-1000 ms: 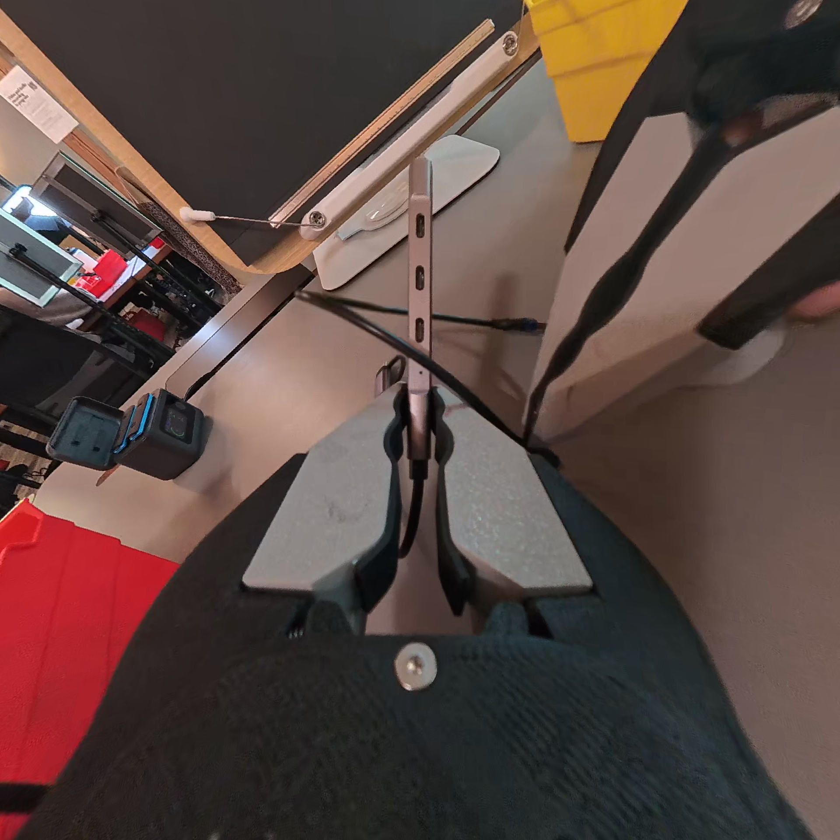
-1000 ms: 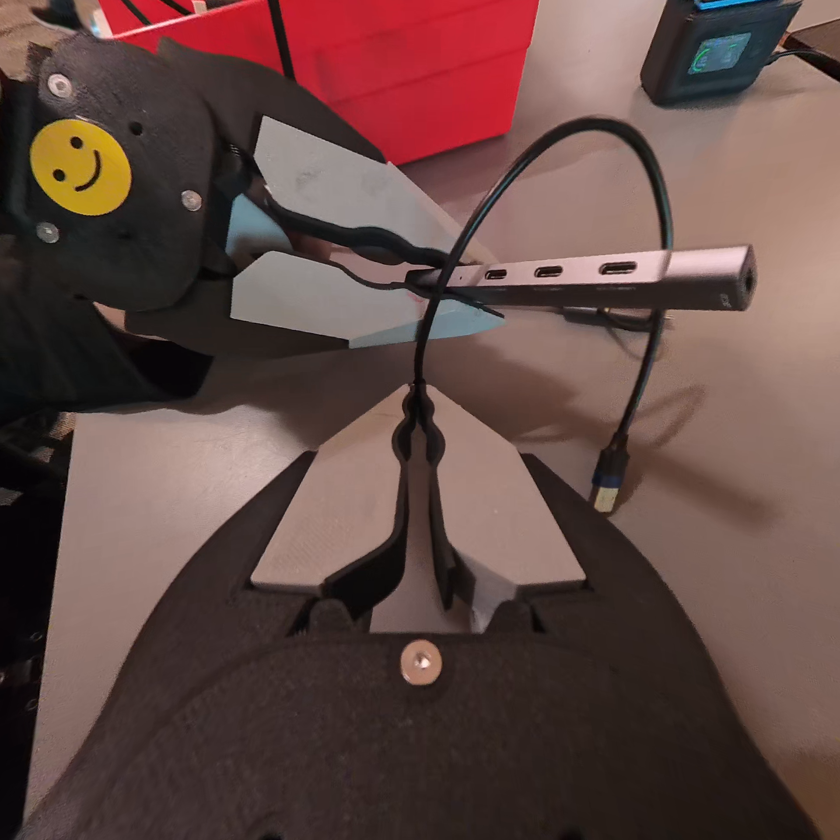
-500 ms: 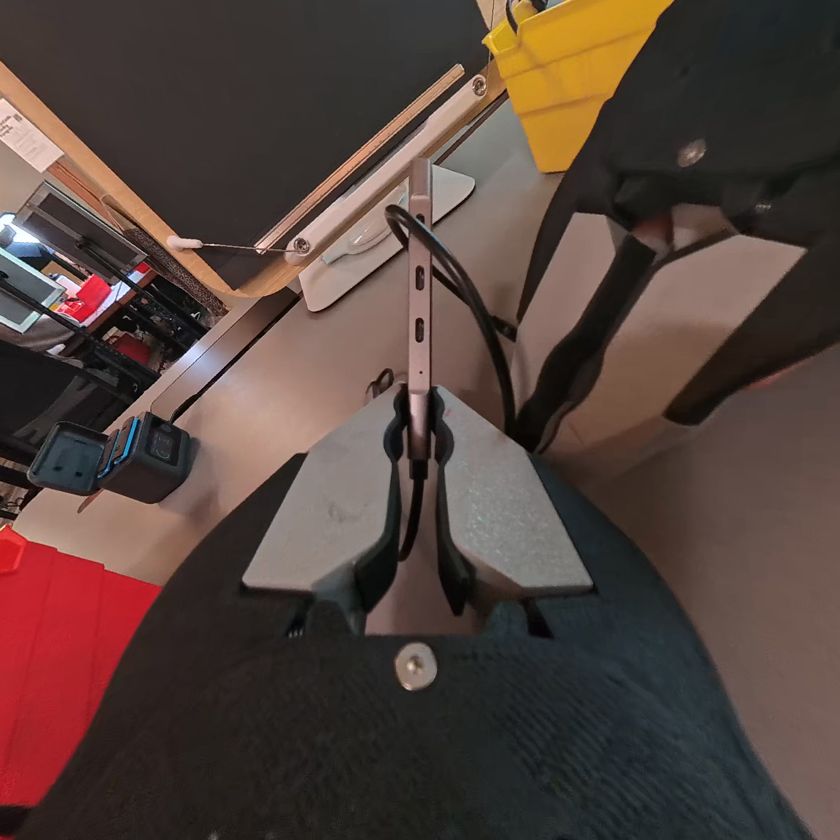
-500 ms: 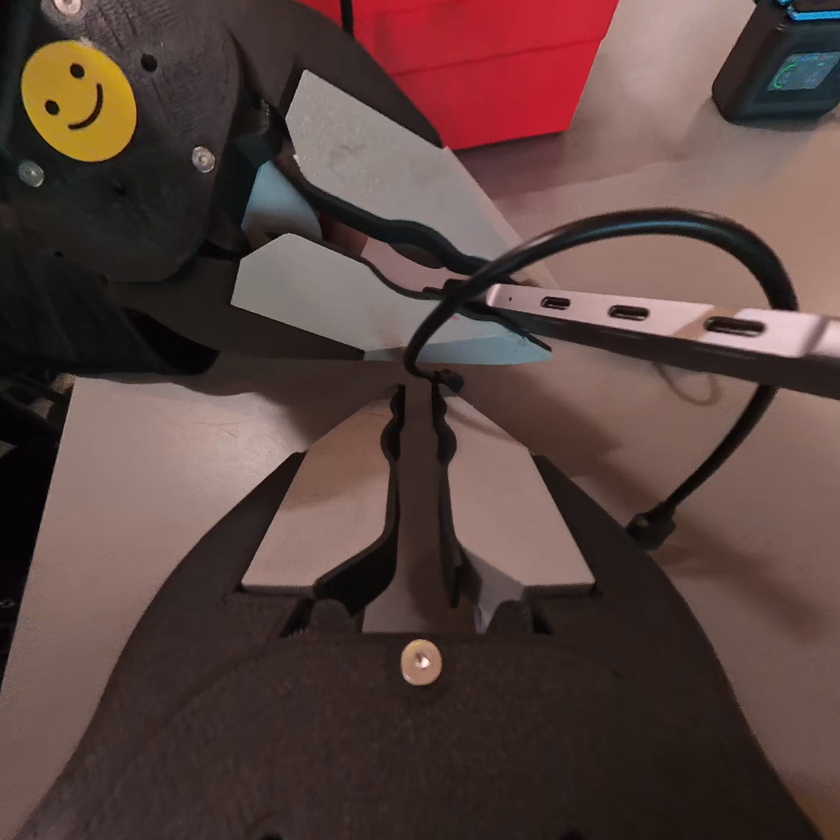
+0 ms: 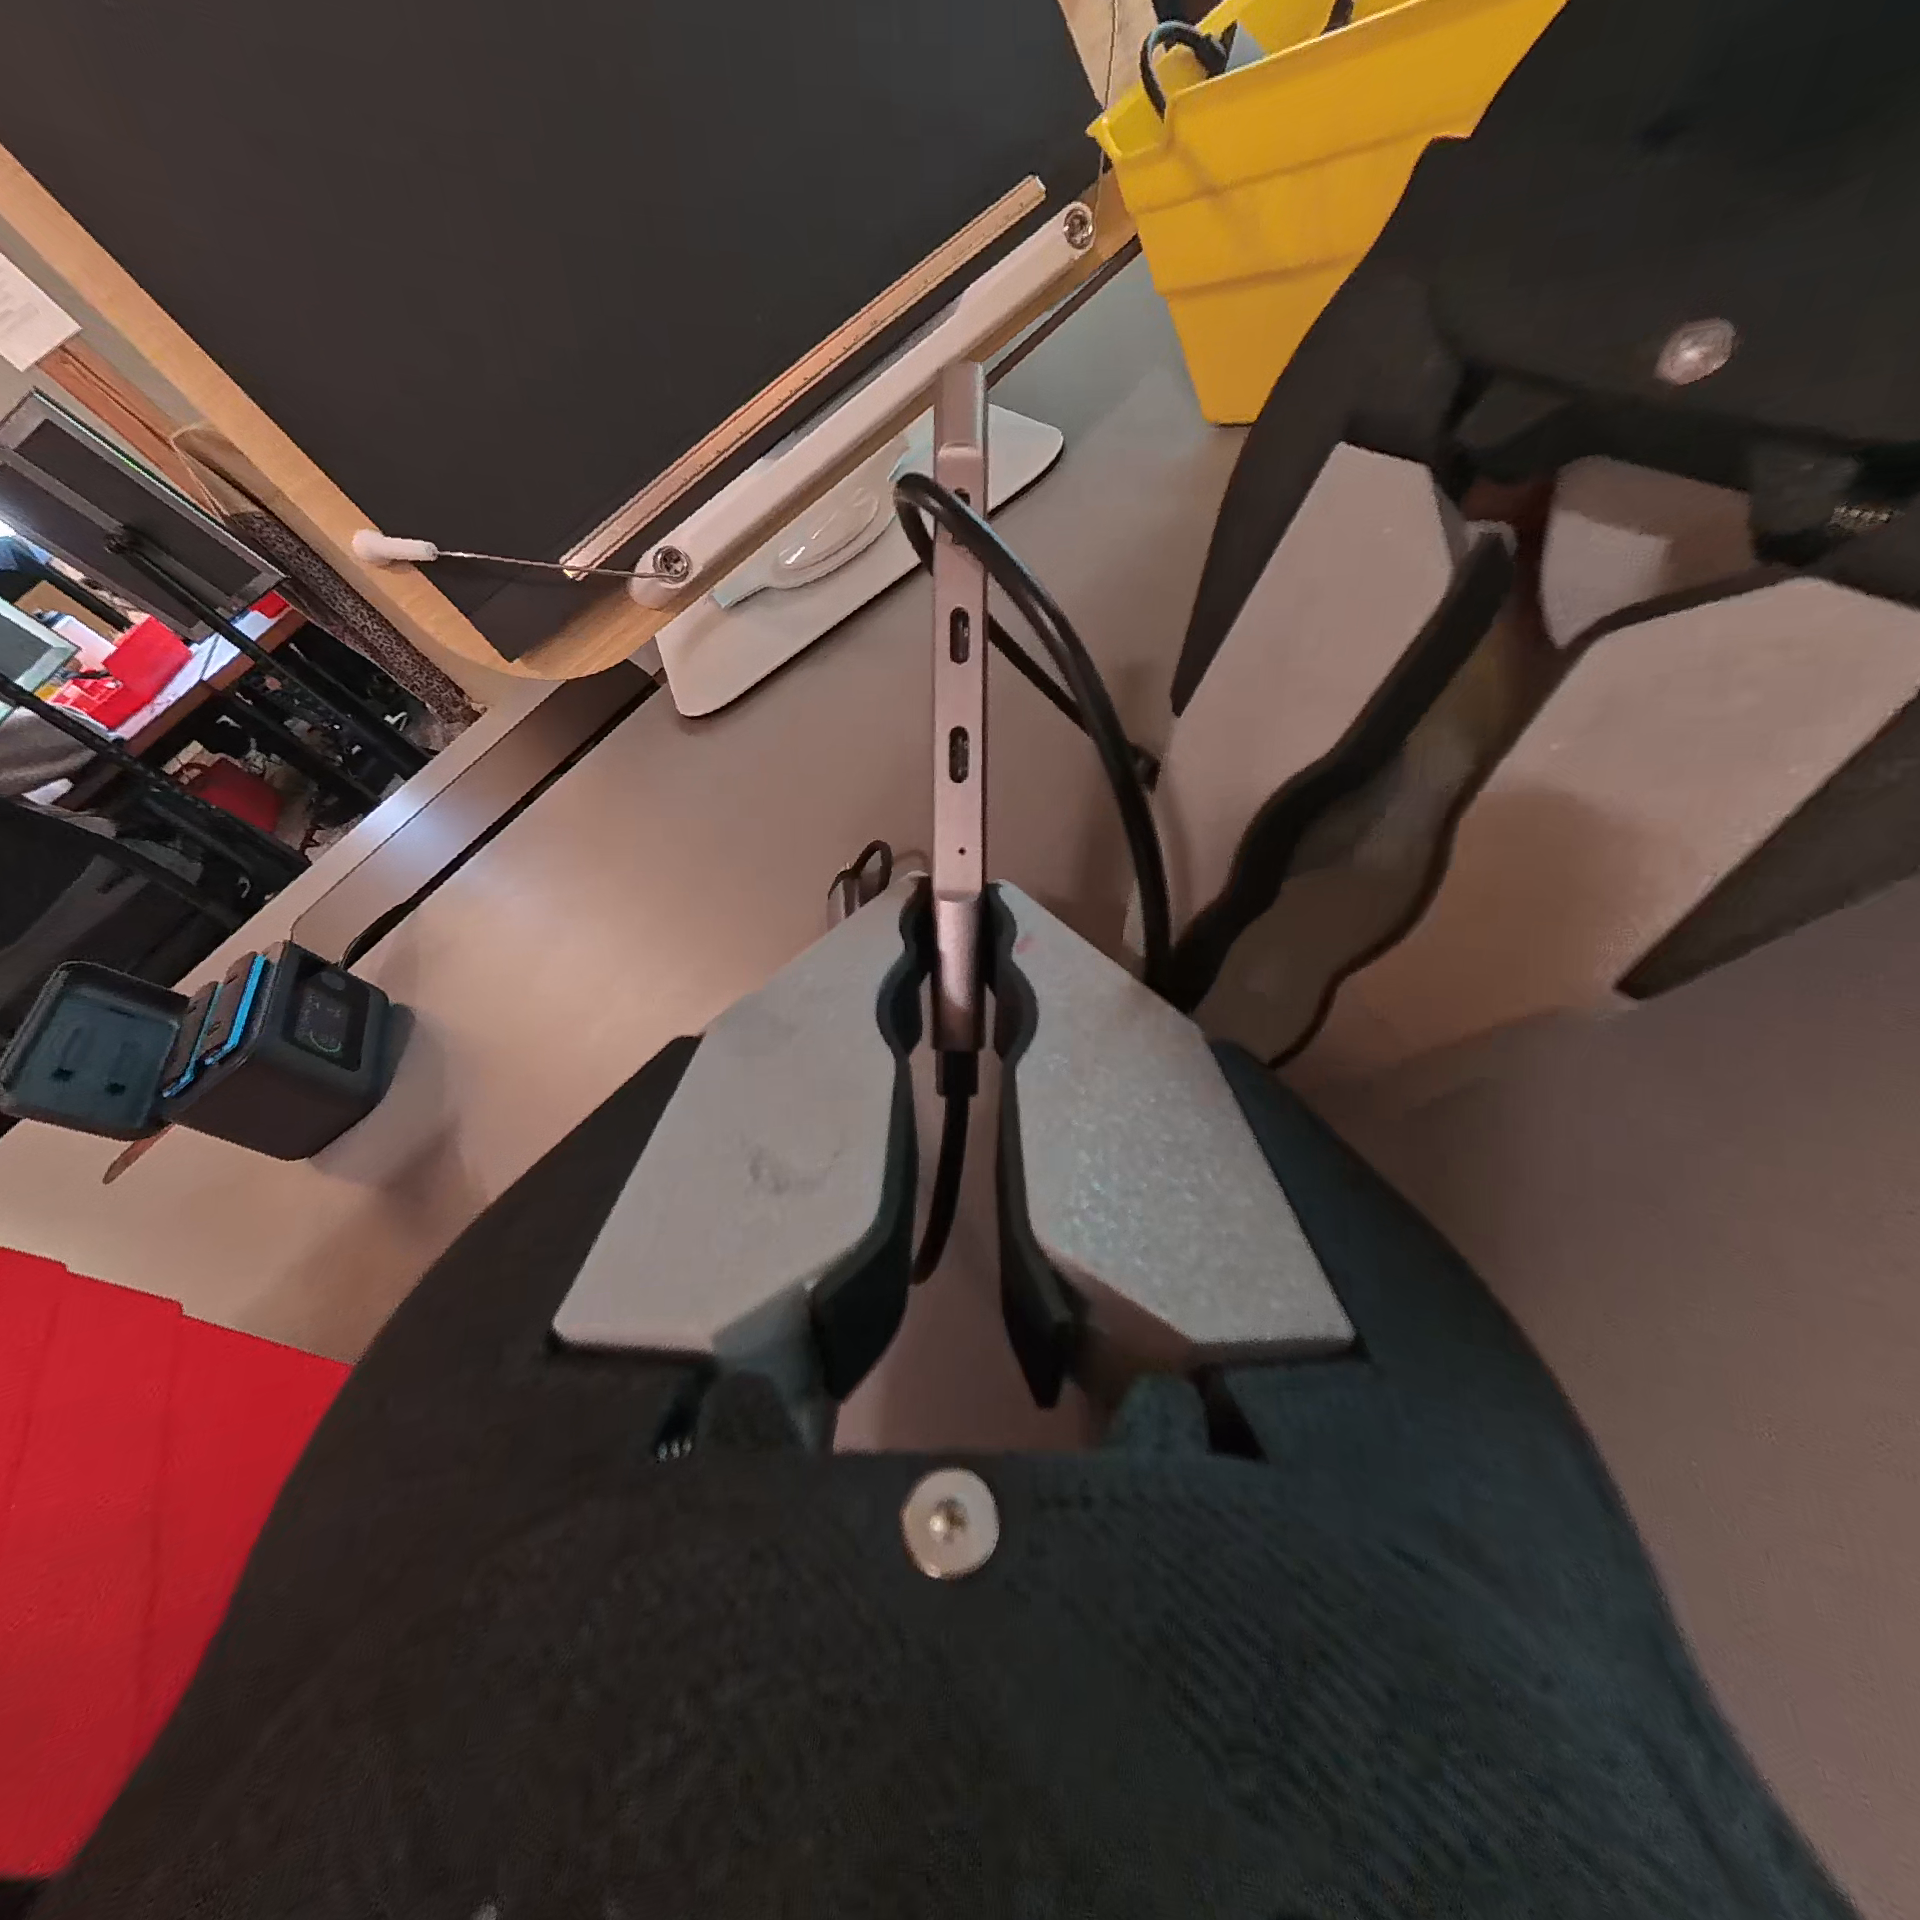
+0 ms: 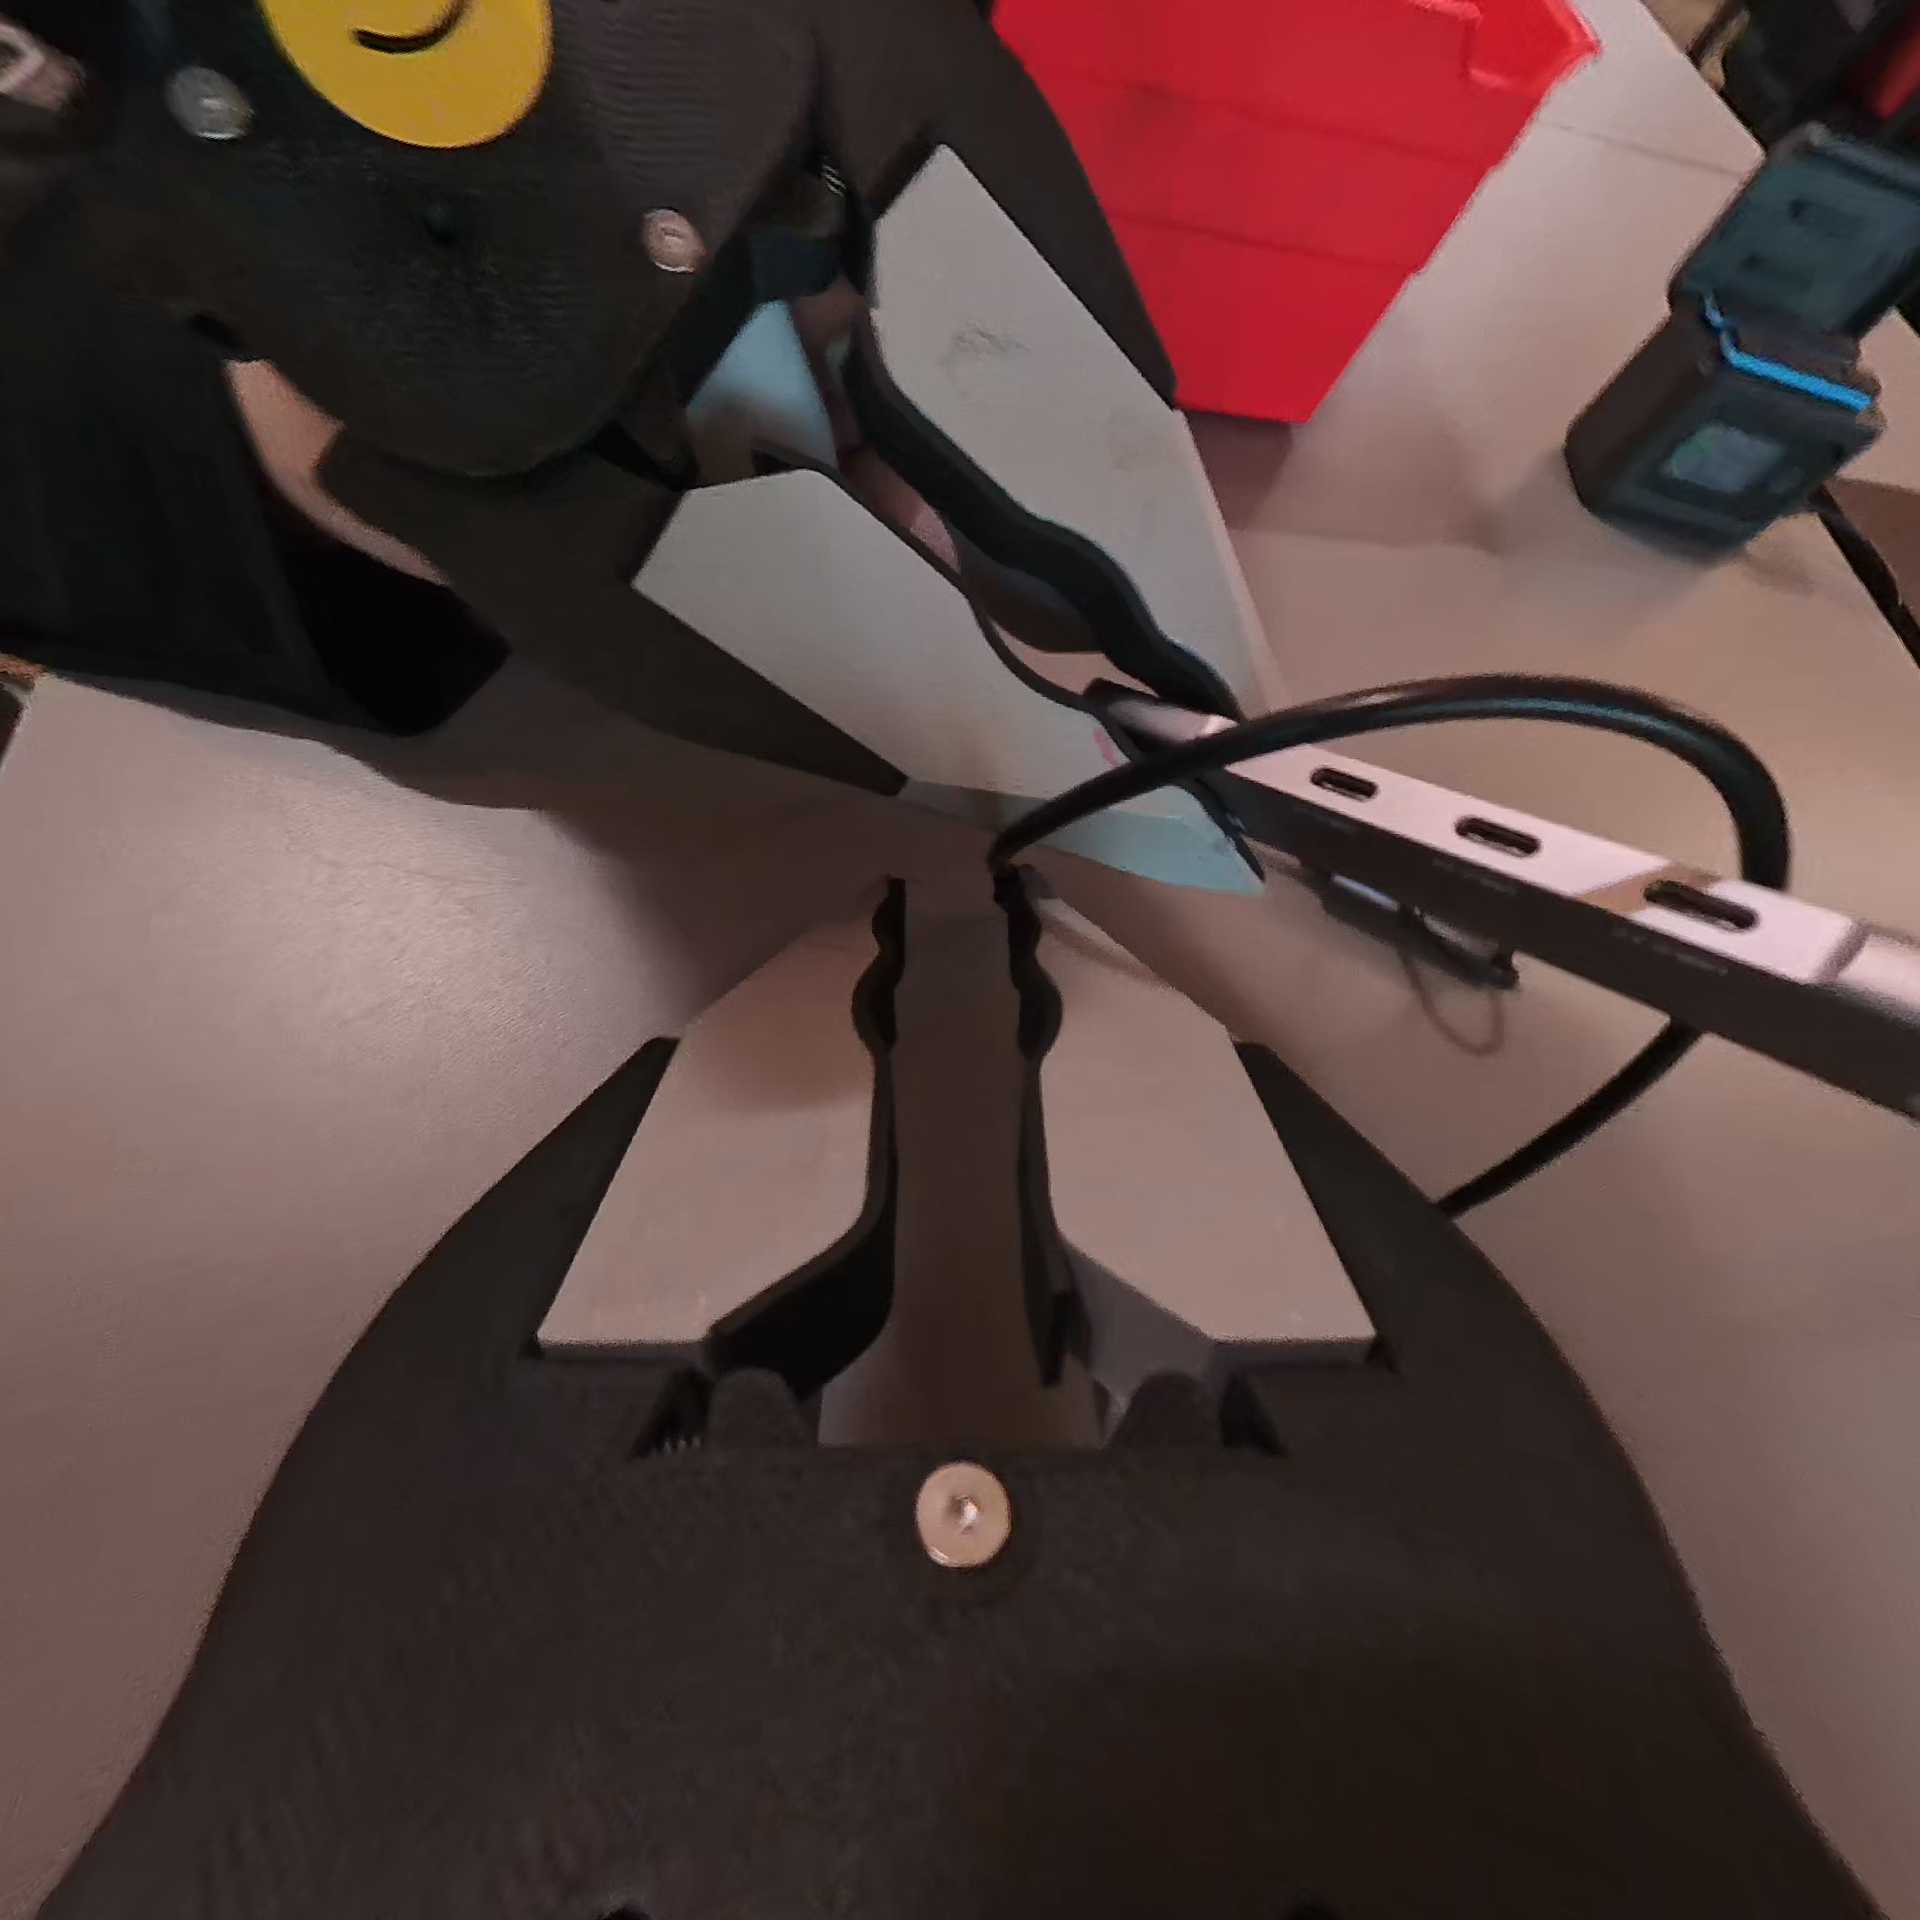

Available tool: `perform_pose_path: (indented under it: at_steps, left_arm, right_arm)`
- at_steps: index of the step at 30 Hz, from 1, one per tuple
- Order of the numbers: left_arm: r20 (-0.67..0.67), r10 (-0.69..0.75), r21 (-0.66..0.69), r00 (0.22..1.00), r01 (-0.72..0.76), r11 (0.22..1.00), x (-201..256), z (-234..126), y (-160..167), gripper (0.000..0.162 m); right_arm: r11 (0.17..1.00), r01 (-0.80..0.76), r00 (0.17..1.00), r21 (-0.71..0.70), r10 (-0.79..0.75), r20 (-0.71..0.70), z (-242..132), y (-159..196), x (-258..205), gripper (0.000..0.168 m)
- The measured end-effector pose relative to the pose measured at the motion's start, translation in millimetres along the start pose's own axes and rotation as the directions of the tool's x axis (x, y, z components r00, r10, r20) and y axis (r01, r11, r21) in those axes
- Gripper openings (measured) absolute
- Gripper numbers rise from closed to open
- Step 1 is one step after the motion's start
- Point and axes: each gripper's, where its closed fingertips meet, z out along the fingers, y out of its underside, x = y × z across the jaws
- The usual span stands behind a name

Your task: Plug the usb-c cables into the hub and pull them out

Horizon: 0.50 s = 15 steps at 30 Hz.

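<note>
My left gripper (image 5: 958, 914) is shut on one end of a slim grey hub (image 5: 961, 675), which sticks straight out above the table. The hub's side ports also show in the right wrist view (image 6: 1496, 842). A black cable (image 6: 1558, 696) loops over the hub and drops behind it. One end of the cable lies against the right fingertip of my right gripper (image 6: 951, 888), whose jaws stand apart. In the left wrist view the right gripper's fingers (image 5: 1351, 821) sit just right of the hub. A thin cable runs back from the hub between the left fingers.
A red bin (image 6: 1299, 187) and a black device with a blue band (image 6: 1745, 416) stand on the grey table (image 6: 312, 935). A yellow bin (image 5: 1278, 187) and a white stand base (image 5: 831, 603) sit at the far side. A small connector (image 6: 1403, 935) lies under the hub. The gap from one gripper's tips to the other's is roughly 6 centimeters.
My right gripper's jaws have opened from being shut on the cable end. The two grippers have come closer together, and the cable loop now lies over the hub.
</note>
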Motion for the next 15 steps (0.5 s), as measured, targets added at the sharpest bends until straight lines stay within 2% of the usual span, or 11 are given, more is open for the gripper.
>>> perform_pose_path:
  at_steps: [7, 11, 15]
  left_arm:
    - [0.0, -0.005, 0.019, 1.0, 0.005, 1.0, -3.3, -1.8, -1.4, 0.006]
    - [-0.01, -0.02, 0.027, 1.0, 0.02, 0.999, -3.6, -2.4, -1.7, 0.006]
    - [-0.011, -0.014, 0.019, 1.0, 0.015, 1.0, -3.1, -1.4, -0.3, 0.006]
  right_arm:
    - [0.988, 0.118, 0.991, 0.098, -0.123, 0.052, 2.5, -9.9, -1.9, 0.02]
    - [0.981, 0.184, 0.98, 0.068, -0.188, 0.057, 8.3, -4.4, -2.6, 0.024]
    - [0.981, 0.188, 0.98, 0.057, -0.191, 0.053, 10.6, -2.0, 4.4, 0.025]
